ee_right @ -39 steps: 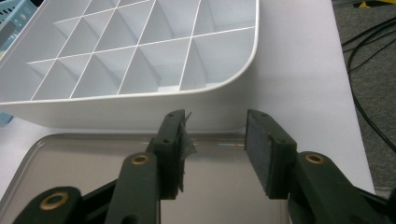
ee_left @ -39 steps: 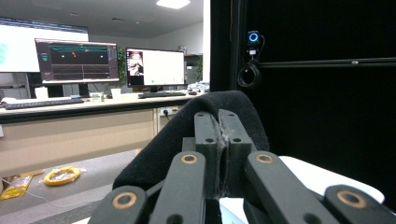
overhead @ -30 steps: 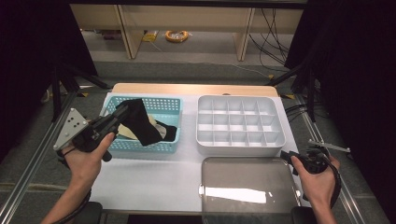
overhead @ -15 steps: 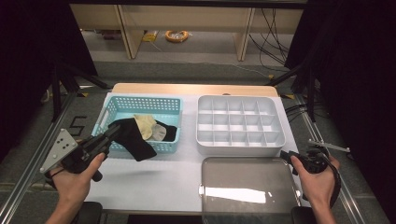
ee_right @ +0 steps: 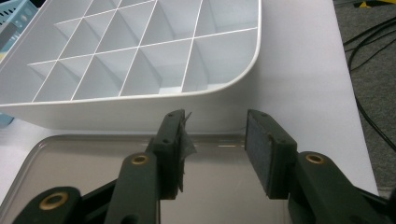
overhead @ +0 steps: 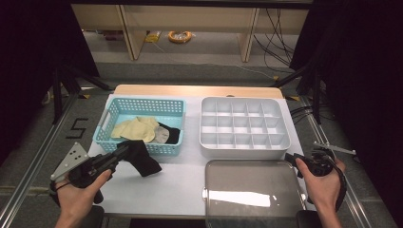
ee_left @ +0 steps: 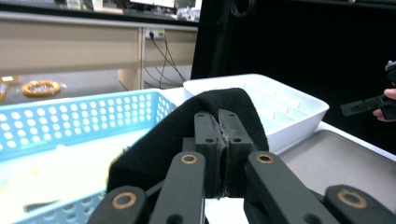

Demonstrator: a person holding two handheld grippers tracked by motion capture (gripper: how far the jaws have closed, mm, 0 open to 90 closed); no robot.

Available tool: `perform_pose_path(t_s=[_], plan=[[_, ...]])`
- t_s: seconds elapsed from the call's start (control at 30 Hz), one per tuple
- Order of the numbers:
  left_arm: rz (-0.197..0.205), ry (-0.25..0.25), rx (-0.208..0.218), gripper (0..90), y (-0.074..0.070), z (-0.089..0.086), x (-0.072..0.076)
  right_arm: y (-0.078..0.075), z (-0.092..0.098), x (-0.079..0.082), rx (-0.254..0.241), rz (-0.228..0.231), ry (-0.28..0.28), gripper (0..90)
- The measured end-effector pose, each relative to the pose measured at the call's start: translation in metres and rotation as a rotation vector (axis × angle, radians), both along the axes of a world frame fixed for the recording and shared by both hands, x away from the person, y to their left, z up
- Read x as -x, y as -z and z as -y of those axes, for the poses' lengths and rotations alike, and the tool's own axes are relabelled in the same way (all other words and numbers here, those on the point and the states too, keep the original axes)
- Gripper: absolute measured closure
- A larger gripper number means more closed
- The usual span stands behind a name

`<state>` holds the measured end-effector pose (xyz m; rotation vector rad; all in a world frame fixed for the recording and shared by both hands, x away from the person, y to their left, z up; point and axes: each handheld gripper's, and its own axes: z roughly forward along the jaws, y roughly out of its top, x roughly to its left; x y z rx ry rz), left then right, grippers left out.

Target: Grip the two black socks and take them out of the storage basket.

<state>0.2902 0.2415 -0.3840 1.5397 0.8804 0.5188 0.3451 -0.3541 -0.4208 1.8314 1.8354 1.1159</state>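
At the lower left of the high view, the left gripper [overhead: 124,153] has its fingers clamped on a black sock [overhead: 142,159] that hangs just in front of the blue basket [overhead: 105,124]. Right of it stand the white divided tray [overhead: 284,135] and a grey lid [overhead: 254,209]. At lower right, the right gripper [overhead: 291,159] holds its fingers apart, empty.

Lab, black curtains [overhead: 361,71], loose cables [overhead: 280,28]
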Motion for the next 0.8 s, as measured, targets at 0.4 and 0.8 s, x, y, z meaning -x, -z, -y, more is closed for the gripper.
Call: perform_pose_path(t_s=[0.4, 0.8], plan=[[-0.088, 0.093, -0.002, 87.3, 0.002, 0.028, -0.002, -0.001, 0.003, 0.001, 0.003, 0.008, -0.008, 59.0], [-0.136, 0.164, -0.008, 87.0, 0.0, 0.059, -0.001, -0.001, 0.003, 0.0, -0.011, 0.006, -0.006, 59.0]])
